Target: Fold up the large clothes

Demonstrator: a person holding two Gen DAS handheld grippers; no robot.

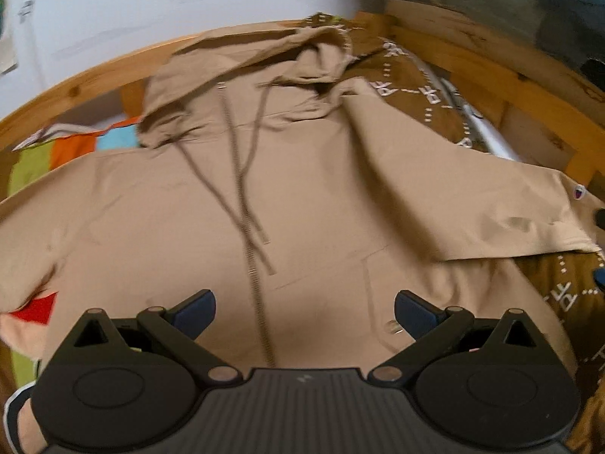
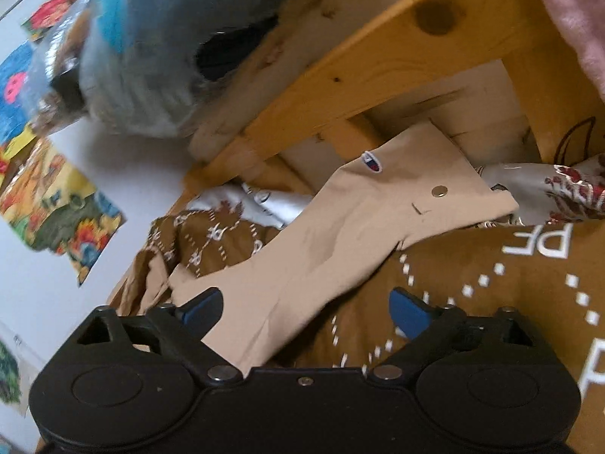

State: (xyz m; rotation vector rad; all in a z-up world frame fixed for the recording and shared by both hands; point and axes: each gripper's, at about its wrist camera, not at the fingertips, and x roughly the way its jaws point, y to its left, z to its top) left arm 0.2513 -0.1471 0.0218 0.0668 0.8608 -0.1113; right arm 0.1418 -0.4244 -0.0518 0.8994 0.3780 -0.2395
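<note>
Hoodie [image 1: 302, 196]: tan, zip front, laid face up on a brown printed bedcover [image 1: 416, 87], hood [image 1: 242, 72] toward the wall. Zip [image 1: 242, 189] runs down the middle; two drawstrings [image 1: 261, 174] lie across the chest. Lower hem is hidden under the left gripper [image 1: 304, 313] body; the sleeve on the left side of the view runs out of frame. A red patch [image 1: 36, 308] shows at the left edge; what it belongs to cannot be told.

Sleeve [image 2: 340, 227]: stretched out to the side over the bedcover [image 2: 491, 283], cuff end bearing a small logo [image 2: 371, 162] and a metal snap [image 2: 439, 190]. Its near end passes under the right gripper [image 2: 305, 312] and is cut off there.

Left gripper: fingers spread wide, nothing between them, above the hoodie's lower front. Contact with the cloth cannot be judged.

Right gripper: fingers spread wide, holding nothing; the sleeve lies between and below them, nearer the left finger [image 2: 202, 308].

Surroundings: wooden bed frame [image 1: 472, 60] behind and beside the hoodie; its rail [image 2: 359, 68] stands close past the cuff. Silver patterned cloth [image 2: 548, 185] bunched just beside the cuff. Blurred blue-grey bundle [image 2: 159, 49] on the frame, not identifiable. Coloured pictures [image 2: 56, 196] on the white wall. Green, orange and blue cloth [image 1: 75, 147] left of the hood. Pink fabric [image 2: 567, 11] at the upper right corner, cut off.
</note>
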